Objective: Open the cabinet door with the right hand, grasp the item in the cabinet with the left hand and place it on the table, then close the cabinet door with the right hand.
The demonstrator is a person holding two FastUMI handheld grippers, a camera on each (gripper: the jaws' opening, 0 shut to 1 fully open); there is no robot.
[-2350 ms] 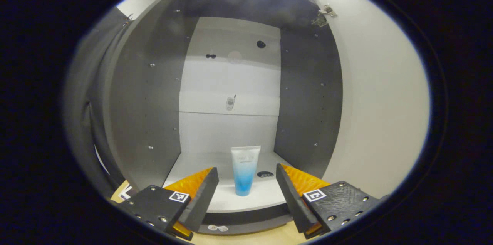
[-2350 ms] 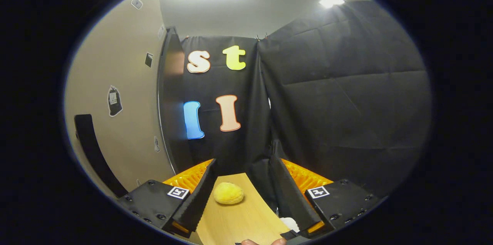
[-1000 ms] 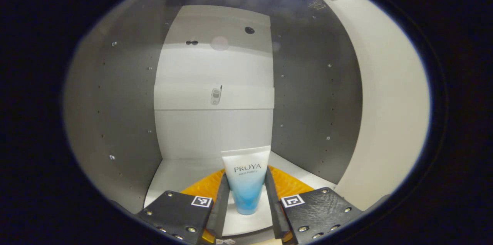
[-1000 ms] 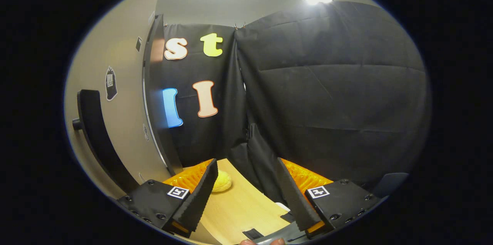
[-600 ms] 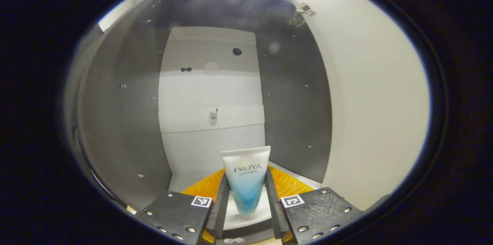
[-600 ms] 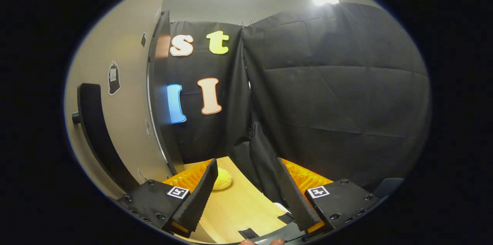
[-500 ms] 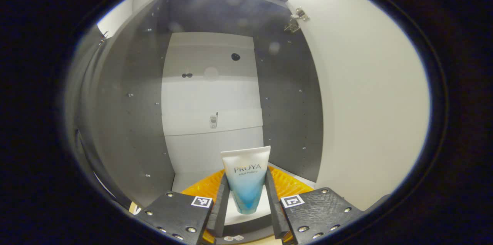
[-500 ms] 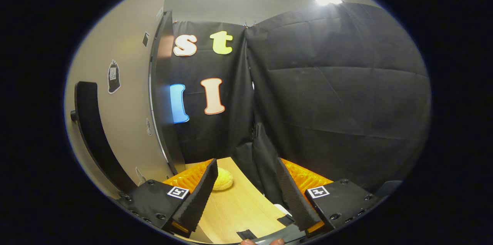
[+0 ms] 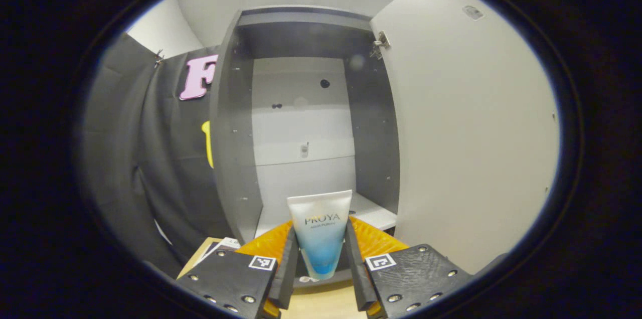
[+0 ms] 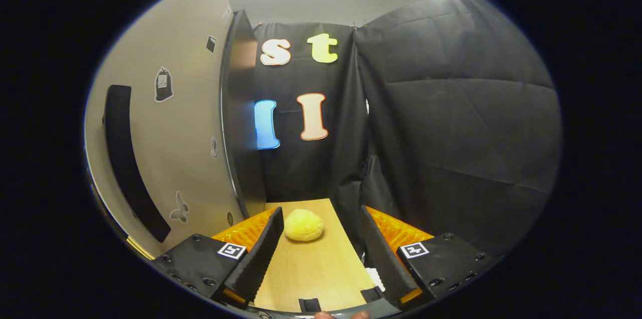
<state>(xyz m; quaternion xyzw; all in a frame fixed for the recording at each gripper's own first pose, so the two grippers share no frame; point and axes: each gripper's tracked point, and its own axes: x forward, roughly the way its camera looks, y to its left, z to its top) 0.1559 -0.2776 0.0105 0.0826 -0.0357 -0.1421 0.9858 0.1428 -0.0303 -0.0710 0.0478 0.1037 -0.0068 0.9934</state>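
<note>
In the left gripper view my left gripper (image 9: pixel 320 254) is shut on a white-to-blue tube (image 9: pixel 320 231), held upright between both fingers. The tube hangs in front of the open grey cabinet (image 9: pixel 301 133), above the wooden table's edge (image 9: pixel 321 304). The pale cabinet door (image 9: pixel 466 128) stands swung open on the right. In the right gripper view my right gripper (image 10: pixel 318 254) is open with nothing between its fingers. It sits beside the outer face of the open door (image 10: pixel 165 123), whose long black handle (image 10: pixel 128 158) is to its left.
A yellow spongy lump (image 10: pixel 304 224) lies on the wooden table (image 10: pixel 311 269) ahead of the right gripper. Black cloth walls (image 10: pixel 451 123) close the booth behind and to the right. Papers (image 9: pixel 218 248) lie on the table left of the cabinet.
My left gripper closed on the tube inside the cabinet and has drawn it back out past the cabinet's front. The right gripper stayed open and shifted a little beside the door.
</note>
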